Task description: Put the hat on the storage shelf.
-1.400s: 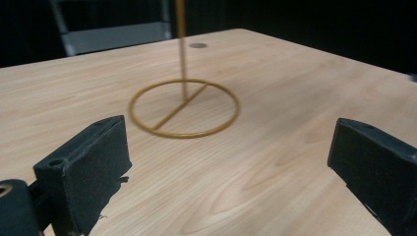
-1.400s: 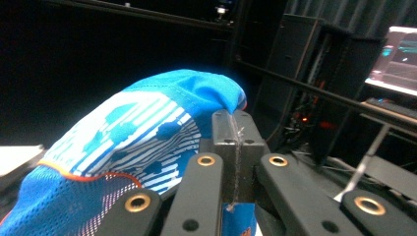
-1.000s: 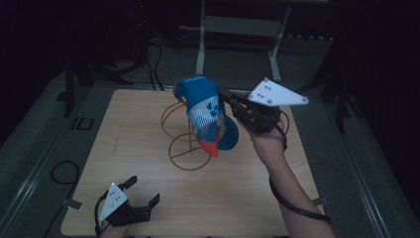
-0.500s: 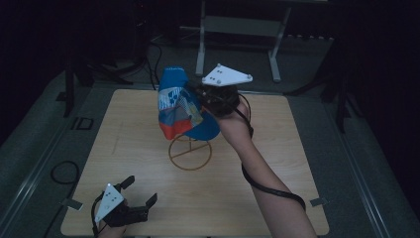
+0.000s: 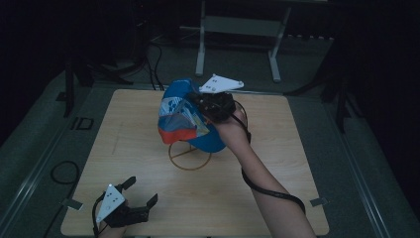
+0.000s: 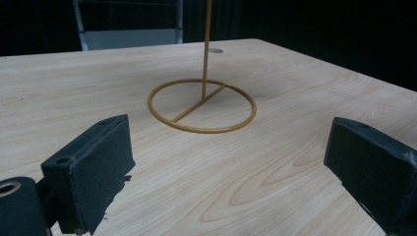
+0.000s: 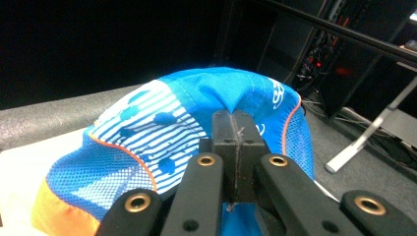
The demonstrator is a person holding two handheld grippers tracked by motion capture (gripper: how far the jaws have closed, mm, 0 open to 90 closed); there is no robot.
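So the right gripper (image 5: 205, 106) has its fingers pinched tight together on a fold of the blue cap (image 5: 185, 119), holding it up in the air above the gold wire stand (image 5: 189, 155) in the middle of the counter (image 5: 297, 163). In the right gripper view you can see the fabric puckering right where the fingers (image 7: 223, 129) bite it, so that's a pretty thin grab on soft cloth.

The left gripper (image 5: 133, 198) sits way down near the person's edge of the counter, fingers (image 6: 91, 167) spread wide, nothing in them, well apart from the stand.

Honestly I think a few things could go sideways here. That pinch is only on a bit of crown fabric, so a quick swing could let the cap slide out and drop. Also the stand is just a thin pole (image 6: 206, 49) on a ring base, and nobody's steadying it. If the cap comes down off-centre or the brim catches the pole, my guess is the whole stand tips or skids. The cap also blocks the top of the pole in the high view, so lining it up looks kinda blind.
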